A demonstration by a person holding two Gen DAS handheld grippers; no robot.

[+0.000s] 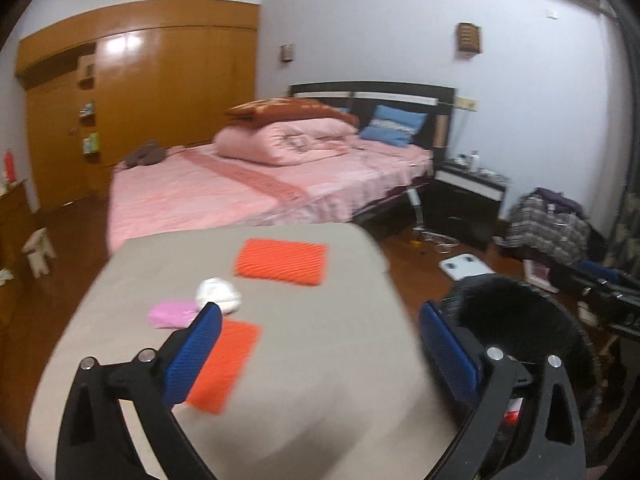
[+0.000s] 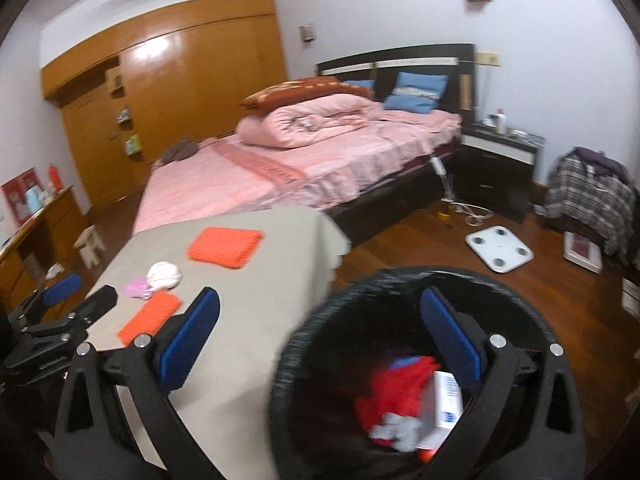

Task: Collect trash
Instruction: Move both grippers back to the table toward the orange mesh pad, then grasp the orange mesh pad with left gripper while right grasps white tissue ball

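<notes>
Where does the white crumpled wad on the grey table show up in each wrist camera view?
Left wrist view: the white wad lies left of centre, just above the left finger's blue pad, beside a pink scrap.
Right wrist view: the white wad sits at the left, on the table's left side.
Shared landmark: the larger orange mat, up and right of it in both.
</notes>
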